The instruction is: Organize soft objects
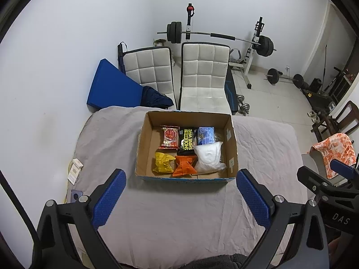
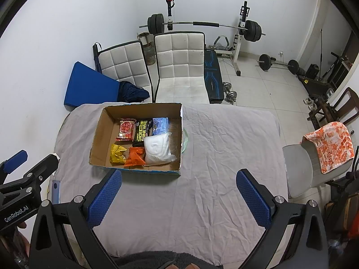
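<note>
An open cardboard box (image 1: pixel 143 143) (image 2: pixel 98 134) sits on the grey-sheeted table (image 1: pixel 170 213) (image 2: pixel 224 157). Inside lie a red snack pack (image 1: pixel 169 136) (image 2: pixel 126 129), a black shoe-wipes pack (image 1: pixel 187 141) (image 2: pixel 141 132), a blue pack (image 1: pixel 205 134) (image 2: pixel 159 125), a white bag (image 1: pixel 208 157) (image 2: pixel 157 149), a yellow pack (image 1: pixel 162 162) (image 2: pixel 116 153) and an orange pack (image 1: pixel 184 167) (image 2: pixel 134 157). My left gripper (image 1: pixel 181 177) stands open just short of the box's near wall, holding nothing. My right gripper (image 2: pixel 179 177) is open too, over bare sheet to the right of the box.
Two white padded chairs (image 1: pixel 202 76) (image 2: pixel 179 67) stand beyond the table, with a blue mat (image 1: pixel 110 85) at the left. Weights and a barbell rack (image 2: pixel 202 24) fill the back. A chair with an orange towel (image 2: pixel 329 145) is at the right. White cartons (image 1: pixel 75 168) lie at the table's left edge.
</note>
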Motion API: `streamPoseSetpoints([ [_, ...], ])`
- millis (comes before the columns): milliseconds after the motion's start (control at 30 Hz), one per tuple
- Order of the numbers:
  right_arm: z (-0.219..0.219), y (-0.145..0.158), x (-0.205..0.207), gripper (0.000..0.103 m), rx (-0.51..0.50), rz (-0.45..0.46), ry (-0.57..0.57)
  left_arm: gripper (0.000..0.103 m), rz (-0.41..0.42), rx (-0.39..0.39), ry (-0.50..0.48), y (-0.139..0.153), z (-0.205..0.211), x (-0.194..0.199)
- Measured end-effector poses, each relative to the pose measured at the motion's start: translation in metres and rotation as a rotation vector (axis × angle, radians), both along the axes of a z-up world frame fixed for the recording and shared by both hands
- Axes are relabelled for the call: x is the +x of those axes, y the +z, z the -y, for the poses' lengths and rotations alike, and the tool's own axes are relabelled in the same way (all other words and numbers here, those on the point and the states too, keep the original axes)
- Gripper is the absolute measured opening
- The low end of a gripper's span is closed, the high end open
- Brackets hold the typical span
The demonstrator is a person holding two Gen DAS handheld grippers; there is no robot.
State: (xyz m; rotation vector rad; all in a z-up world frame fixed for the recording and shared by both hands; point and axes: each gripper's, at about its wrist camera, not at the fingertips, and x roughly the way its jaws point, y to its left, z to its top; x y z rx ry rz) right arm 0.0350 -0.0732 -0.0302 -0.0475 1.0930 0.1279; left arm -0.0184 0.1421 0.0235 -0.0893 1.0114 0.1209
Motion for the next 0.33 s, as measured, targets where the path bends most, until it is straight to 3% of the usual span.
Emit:
streamPoseSetpoints([
  [333, -0.0002, -0.0022, 0.0031, 0.103, 0.000, -0.009, -0.009, 0.101, -0.008, -0.011, 0.001, -0.0042, -0.0014, 0.0010],
])
